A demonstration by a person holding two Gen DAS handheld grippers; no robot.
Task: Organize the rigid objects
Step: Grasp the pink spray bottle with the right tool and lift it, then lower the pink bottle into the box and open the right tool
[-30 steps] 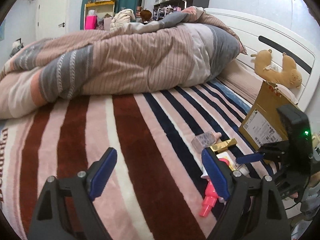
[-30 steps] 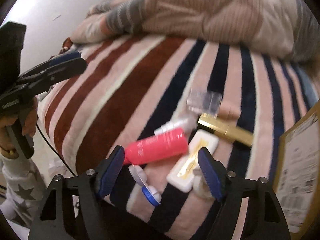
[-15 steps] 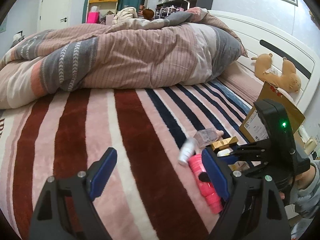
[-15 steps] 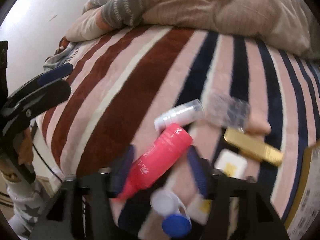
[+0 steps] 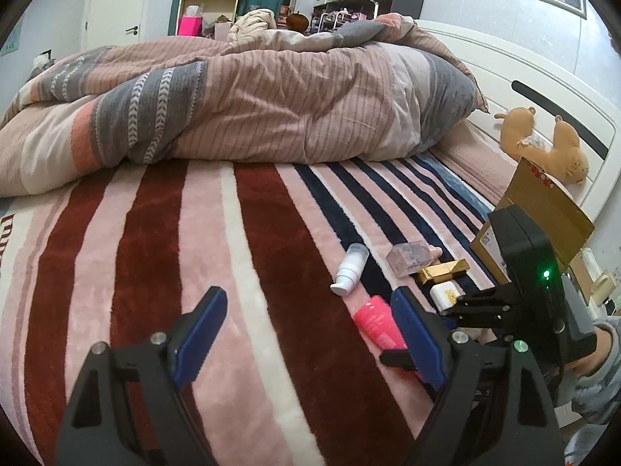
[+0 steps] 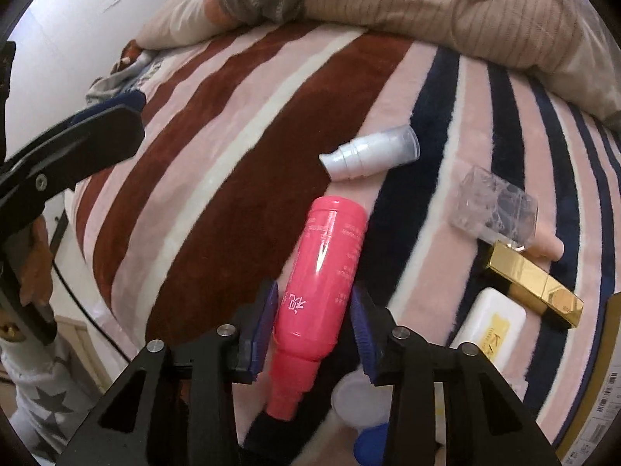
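Observation:
A pink bottle (image 6: 322, 283) lies on the striped blanket between the blue pads of my right gripper (image 6: 315, 326), whose jaws are closed in on its lower body. The bottle also shows in the left wrist view (image 5: 378, 320). Beside it lie a small white pump bottle (image 6: 368, 153), a clear square-capped bottle (image 6: 495, 209), a gold tube (image 6: 533, 285) and a white case (image 6: 487, 326). My left gripper (image 5: 310, 330) is open and empty above the blanket, left of the items.
A cardboard box (image 5: 543, 209) stands at the right by the white headboard (image 5: 543, 89). A rolled duvet (image 5: 233, 105) fills the far side of the bed. A round white and blue lens case (image 6: 368, 415) lies under my right gripper.
My right gripper moved in and narrowed its jaws around the pink bottle, which turned to point away. The left gripper shifted little and stayed open.

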